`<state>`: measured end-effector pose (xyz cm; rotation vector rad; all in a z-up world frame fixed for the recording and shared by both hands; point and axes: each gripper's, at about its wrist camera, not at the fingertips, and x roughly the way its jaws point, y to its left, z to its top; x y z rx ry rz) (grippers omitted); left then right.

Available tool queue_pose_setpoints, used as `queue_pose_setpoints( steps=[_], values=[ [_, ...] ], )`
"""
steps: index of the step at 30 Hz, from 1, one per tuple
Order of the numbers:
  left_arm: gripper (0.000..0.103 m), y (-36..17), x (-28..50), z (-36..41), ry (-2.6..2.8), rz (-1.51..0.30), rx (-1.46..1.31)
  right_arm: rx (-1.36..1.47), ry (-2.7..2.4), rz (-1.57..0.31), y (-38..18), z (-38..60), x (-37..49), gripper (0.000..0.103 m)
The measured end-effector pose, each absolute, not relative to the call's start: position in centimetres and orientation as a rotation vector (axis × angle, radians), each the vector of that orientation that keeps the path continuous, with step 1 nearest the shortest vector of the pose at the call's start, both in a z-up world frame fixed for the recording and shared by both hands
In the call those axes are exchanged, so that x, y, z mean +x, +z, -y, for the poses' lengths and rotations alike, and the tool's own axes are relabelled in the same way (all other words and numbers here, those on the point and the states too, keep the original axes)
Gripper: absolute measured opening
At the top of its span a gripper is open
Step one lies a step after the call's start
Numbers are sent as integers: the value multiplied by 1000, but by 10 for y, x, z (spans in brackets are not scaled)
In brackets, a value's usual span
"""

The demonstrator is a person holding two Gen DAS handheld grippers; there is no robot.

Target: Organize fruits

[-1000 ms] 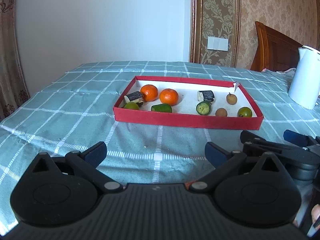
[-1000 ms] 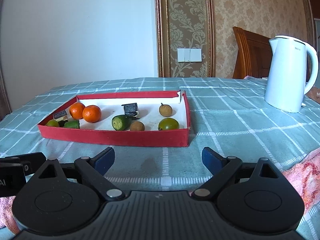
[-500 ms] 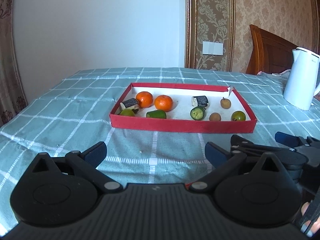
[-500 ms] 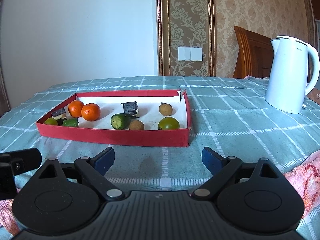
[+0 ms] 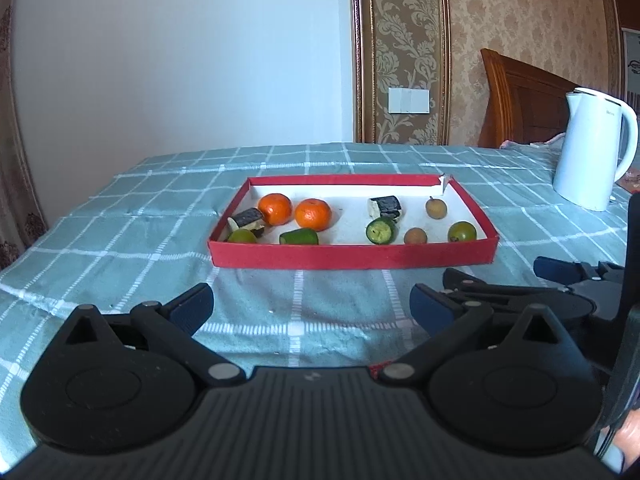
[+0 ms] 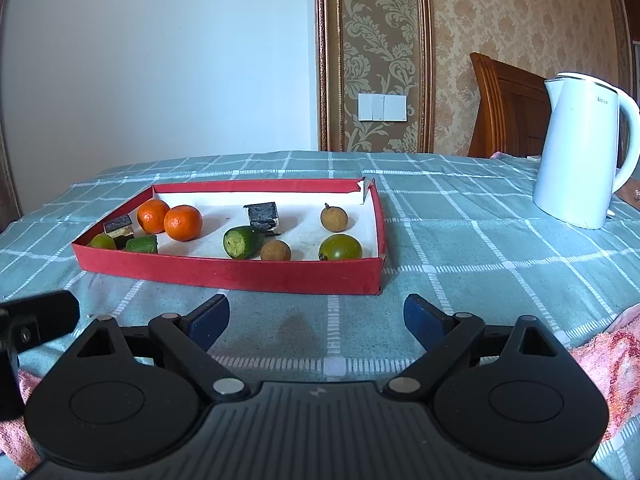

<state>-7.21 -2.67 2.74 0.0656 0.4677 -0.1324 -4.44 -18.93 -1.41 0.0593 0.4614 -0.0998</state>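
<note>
Our fruits all lie inside the red tray [image 5: 352, 255], straight ahead of the left claw [image 5: 311, 305] and ahead and to the left of the right claw [image 6: 316, 318]. Farthest to the left sit two oranges [image 6: 183, 222], touching or nearly so, with a dark block [image 6: 118, 225], a green fruit [image 6: 102, 241] and a cucumber piece [image 6: 142, 244] close in front of them. Toward the right claw's side lie another cucumber piece [image 6: 242, 242], a second dark block [image 6: 262, 214], two longans [image 6: 334, 218] and a green fruit [image 6: 340, 247], each a little apart.

So like kinds are split between the two ends. We judge this fits either a mix awaiting sorting by kind, or two matched sets already laid out; the pictures do not settle which.

Both claws are released, jaws spread wide and holding nothing, low over the checked cloth [image 5: 120, 240] just short of the tray's near wall. That stance keeps every piece in sight and within a forward reach. A white kettle [image 6: 582, 148] stands well off to the right, clear of the tray.
</note>
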Motion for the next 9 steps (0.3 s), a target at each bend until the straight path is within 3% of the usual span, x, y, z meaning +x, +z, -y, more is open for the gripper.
queue_pose_setpoints(
  steps=[9],
  values=[
    [103, 21, -69, 30, -95, -455, 119, 49, -101, -460, -16, 186, -42, 95]
  ],
)
